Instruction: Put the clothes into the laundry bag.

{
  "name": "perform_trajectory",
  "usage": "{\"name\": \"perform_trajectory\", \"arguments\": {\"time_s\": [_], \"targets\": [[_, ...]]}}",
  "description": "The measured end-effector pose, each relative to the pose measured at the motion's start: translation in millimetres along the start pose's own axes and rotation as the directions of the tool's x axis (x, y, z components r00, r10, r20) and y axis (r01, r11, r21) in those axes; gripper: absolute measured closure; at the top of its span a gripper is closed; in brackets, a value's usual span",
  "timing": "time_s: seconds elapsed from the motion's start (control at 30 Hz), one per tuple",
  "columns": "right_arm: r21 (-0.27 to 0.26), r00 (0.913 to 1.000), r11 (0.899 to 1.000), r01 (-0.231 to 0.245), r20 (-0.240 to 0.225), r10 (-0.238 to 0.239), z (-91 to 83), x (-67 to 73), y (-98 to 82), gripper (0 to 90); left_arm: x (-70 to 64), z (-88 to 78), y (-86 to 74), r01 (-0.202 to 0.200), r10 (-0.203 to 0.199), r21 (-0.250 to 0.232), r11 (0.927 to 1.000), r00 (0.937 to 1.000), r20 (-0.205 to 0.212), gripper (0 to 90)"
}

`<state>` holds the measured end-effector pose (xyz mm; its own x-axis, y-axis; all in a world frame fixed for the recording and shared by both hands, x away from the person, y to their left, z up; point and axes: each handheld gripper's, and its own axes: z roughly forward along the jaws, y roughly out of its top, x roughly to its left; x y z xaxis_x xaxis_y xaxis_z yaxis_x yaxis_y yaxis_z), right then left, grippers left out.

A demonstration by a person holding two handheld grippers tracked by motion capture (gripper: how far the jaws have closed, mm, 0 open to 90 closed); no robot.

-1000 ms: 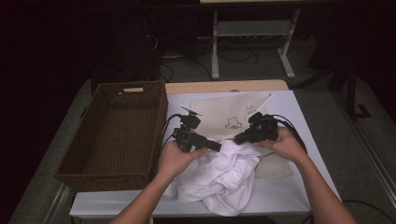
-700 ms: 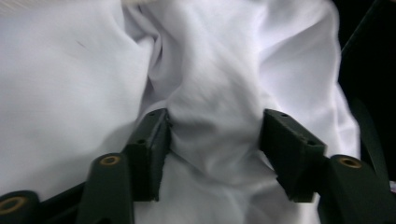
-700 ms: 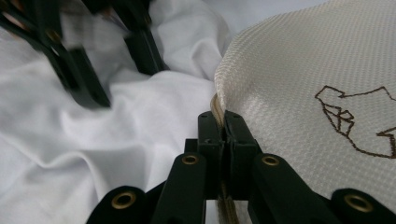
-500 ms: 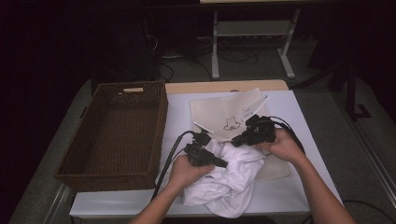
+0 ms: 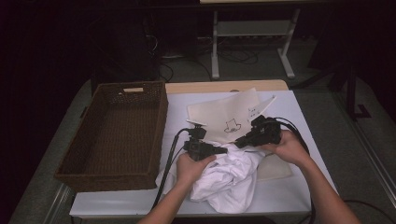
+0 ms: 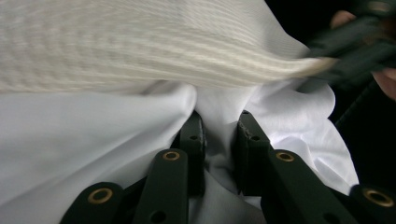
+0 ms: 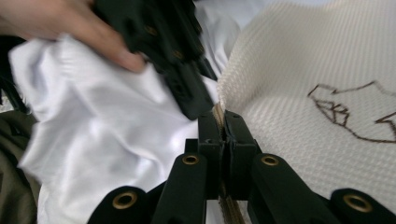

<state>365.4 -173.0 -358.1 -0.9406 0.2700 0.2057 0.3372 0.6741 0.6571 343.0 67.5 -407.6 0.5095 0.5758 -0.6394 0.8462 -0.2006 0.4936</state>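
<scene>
While the right gripper (image 7: 223, 122) pinches the cream bag's (image 5: 229, 116) rim, the left gripper (image 6: 218, 133), just closing on the white shirt (image 5: 229, 179), may lose its loose fold.

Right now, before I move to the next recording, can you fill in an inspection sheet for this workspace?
Surface: white-covered table, wooden edge at the far side.
Job's things: crumpled white garment; cream waffle cloth with a stitched figure, partly under it.
Clutter: empty wicker basket at the table's left.
Grippers: left gripper jaws have just been closing, white fabric pinched between them; right gripper shut on the cream cloth's edge.
Cables: black cables trail from both grippers.
Surroundings: dark room, white metal stand behind.
</scene>
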Motion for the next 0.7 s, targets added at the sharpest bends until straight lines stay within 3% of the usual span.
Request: {"name": "perform_trajectory", "arguments": {"time_s": [0.1,0.23,0.33,0.37,0.4,0.5,0.53,0.57,0.6,0.63,0.7], "targets": [[0.024,1.0000,1.000,-0.006,-0.003,0.006,7.2,-2.0,-2.4,86.4,-7.7,-9.2,3.3,-0.027,0.028,0.025,0.9993,0.9992,-0.029,65.1],[0.010,1.0000,1.000,-0.007,-0.002,0.007,6.7,-3.3,-0.7,86.4,-22.7,-22.2,7.9,-0.083,0.087,0.088,0.9927,0.9955,-0.039,47.0],[0.007,1.0000,1.000,-0.008,-0.003,0.008,5.7,-4.2,-1.3,86.4,-28.4,-19.1,7.8,-0.125,0.131,0.173,0.9769,0.9912,-0.020,35.1],[0.009,1.0000,1.000,-0.008,-0.002,0.008,5.7,-3.9,-0.9,86.4,-28.4,-12.0,5.4,-0.144,0.155,0.225,0.9636,0.9873,-0.034,33.9],[0.009,1.0000,1.000,-0.004,-0.001,0.004,5.8,-3.1,-0.1,86.4,-28.1,-6.3,3.3,-0.142,0.157,0.250,0.9577,0.9868,-0.042,32.5],[0.015,1.0000,1.000,0.004,-0.002,-0.004,7.4,-0.7,1.4,86.4,-20.5,19.0,-6.7,-0.131,0.149,0.319,0.9386,0.9884,-0.031,34.1],[0.018,1.0000,1.000,0.009,-0.004,-0.009,8.5,0.1,1.7,86.4,-19.6,26.2,-10.0,-0.147,0.169,0.327,0.9337,0.9849,-0.040,43.4],[0.022,0.9999,1.000,0.012,-0.006,-0.012,9.9,0.7,1.7,86.4,-19.9,31.4,-13.0,-0.180,0.206,0.323,0.9291,0.9774,-0.048,58.2],[0.026,0.9998,1.000,0.018,-0.007,-0.018,10.8,1.5,2.0,86.4,-20.2,34.0,-14.4,-0.191,0.219,0.313,0.9303,0.9740,-0.057,67.7],[0.029,0.9997,0.999,0.025,-0.005,-0.025,11.1,3.1,2.1,86.4,-19.7,33.7,-14.5,-0.178,0.200,0.280,0.9433,0.9784,-0.052,72.1],[0.038,0.9996,0.999,0.028,-0.005,-0.028,10.0,6.1,1.9,86.4,-15.5,27.0,-12.9,-0.128,0.130,0.185,0.9743,0.9916,0.003,76.3]]}}
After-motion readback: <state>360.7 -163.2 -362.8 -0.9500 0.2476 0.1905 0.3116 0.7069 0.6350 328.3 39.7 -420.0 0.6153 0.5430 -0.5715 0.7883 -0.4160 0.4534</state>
